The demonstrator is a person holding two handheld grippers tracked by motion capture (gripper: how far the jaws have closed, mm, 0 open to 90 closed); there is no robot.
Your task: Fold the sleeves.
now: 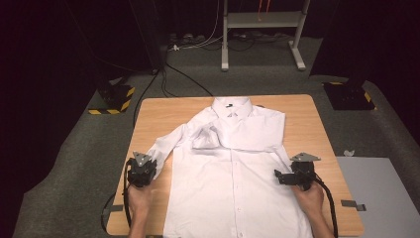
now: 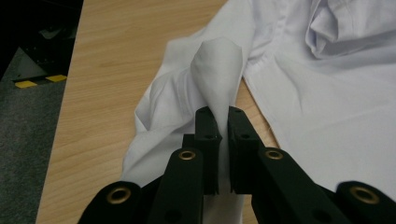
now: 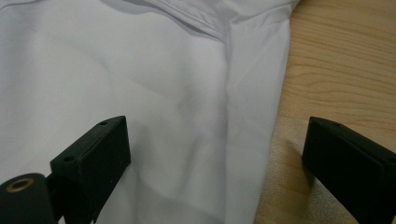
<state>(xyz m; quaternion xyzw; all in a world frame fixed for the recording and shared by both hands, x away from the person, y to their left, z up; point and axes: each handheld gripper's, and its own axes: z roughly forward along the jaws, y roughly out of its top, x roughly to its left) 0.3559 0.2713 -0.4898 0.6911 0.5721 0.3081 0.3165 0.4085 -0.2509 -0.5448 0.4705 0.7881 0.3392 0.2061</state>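
The wooden table (image 1: 158, 111) carried everything, and the white shirt (image 1: 237, 173) lay spread flat over most of it, buttoned front up, collar (image 1: 231, 105) at the far edge and hem toward me. Taking the shirt as my landmark: its right sleeve was folded across the chest, just below the collar, while its left sleeve (image 1: 171, 141) trailed out from the shoulder toward the table's left edge. My left claw (image 2: 223, 122) sat at the end of that sleeve, off the shirt's left side, clamped tight on a pinch of the sleeve's fabric that rose in a small peak between the pads. My right claw (image 3: 215, 154) rested at the shirt's right side seam, jaws spread wide and gripping nothing, one above the cloth, the other above bare wood beside it.
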